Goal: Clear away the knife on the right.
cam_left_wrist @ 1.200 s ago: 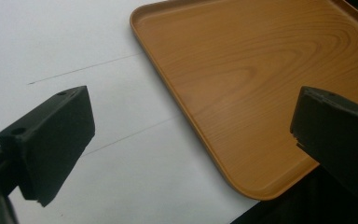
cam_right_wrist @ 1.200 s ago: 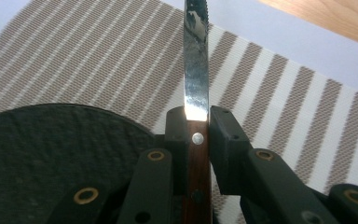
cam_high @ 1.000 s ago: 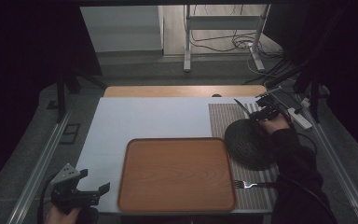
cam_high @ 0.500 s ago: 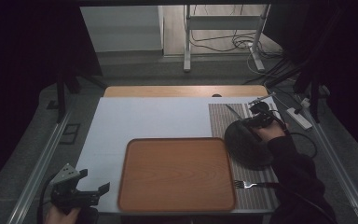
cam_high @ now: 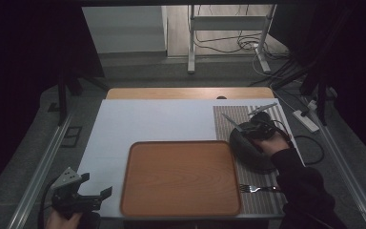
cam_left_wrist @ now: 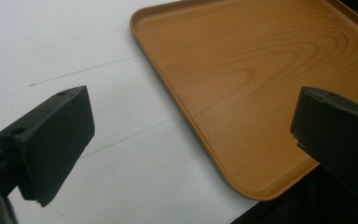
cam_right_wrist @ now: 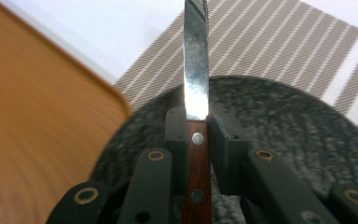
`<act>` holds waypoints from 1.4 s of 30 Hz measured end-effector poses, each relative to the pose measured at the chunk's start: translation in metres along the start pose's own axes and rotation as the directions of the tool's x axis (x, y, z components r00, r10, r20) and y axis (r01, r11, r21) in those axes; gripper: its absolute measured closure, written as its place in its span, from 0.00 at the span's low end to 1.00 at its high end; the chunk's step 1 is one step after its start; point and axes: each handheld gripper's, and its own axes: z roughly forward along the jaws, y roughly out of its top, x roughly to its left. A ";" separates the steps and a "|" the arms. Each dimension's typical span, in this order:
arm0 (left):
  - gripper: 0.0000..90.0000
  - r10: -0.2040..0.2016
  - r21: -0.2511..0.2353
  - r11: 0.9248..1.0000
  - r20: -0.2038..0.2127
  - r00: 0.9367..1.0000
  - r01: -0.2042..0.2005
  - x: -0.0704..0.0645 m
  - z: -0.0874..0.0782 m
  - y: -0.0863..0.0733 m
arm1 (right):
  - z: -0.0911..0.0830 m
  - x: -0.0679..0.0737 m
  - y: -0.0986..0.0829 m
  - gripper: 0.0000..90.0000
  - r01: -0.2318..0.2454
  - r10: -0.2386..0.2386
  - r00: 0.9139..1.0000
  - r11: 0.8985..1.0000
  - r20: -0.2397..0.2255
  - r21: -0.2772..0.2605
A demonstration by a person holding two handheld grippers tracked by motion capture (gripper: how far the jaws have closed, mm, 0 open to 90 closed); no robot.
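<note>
One wooden tray sits centre-front on the table, one dark plate on the striped mat just right of it, one fork near the mat's front edge. The right gripper pinches one knife by its wooden handle, blade pointing straight ahead along the jaws, over the plate beside the tray's right edge. The left gripper hangs spread and empty off the tray's front-left corner, so the right hand is the nearer one.
</note>
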 end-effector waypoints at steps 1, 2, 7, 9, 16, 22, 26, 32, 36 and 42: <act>0.00 0.000 0.000 1.000 0.000 1.000 0.000 0.000 0.000 0.000 | -0.001 0.007 -0.002 0.86 0.002 -0.002 1.000 1.000 -0.010 0.002; 0.00 0.000 0.000 1.000 0.000 1.000 0.000 0.000 0.000 0.000 | -0.001 0.007 -0.002 0.86 0.002 -0.002 1.000 1.000 -0.010 0.002; 0.00 0.000 0.001 1.000 -0.001 1.000 0.000 0.000 0.000 0.000 | -0.004 0.024 -0.007 0.86 0.026 -0.025 0.999 1.000 -0.032 0.017; 0.00 -0.001 0.000 1.000 0.000 1.000 0.001 0.000 0.000 0.000 | -0.006 0.029 -0.009 0.86 0.034 -0.034 0.999 0.999 -0.036 0.016; 0.00 -0.001 -0.001 1.000 0.000 1.000 0.001 0.000 0.000 0.000 | -0.015 0.048 -0.018 0.86 0.039 -0.039 0.998 0.999 -0.051 0.001; 0.00 -0.003 -0.001 1.000 -0.001 1.000 0.003 0.000 -0.001 -0.001 | -0.020 0.068 -0.024 0.86 0.054 -0.054 0.996 0.999 -0.071 0.001; 0.00 -0.005 0.000 1.000 -0.002 1.000 0.005 0.000 -0.001 -0.001 | -0.021 0.081 -0.029 0.86 0.064 -0.063 0.994 0.998 -0.086 0.008; 0.00 -0.006 0.000 1.000 -0.002 1.000 0.006 0.000 -0.001 -0.001 | -0.022 0.101 -0.035 0.86 0.091 -0.089 0.991 0.996 -0.099 0.018; 0.00 -0.007 -0.001 1.000 -0.001 1.000 0.007 0.000 -0.001 -0.001 | -0.021 0.113 -0.039 0.86 0.107 -0.103 0.989 0.994 -0.109 0.032; 0.00 -0.004 0.000 1.000 0.000 1.000 0.004 0.000 0.000 0.000 | -0.016 0.126 -0.039 0.86 0.127 -0.120 0.984 0.991 -0.131 0.047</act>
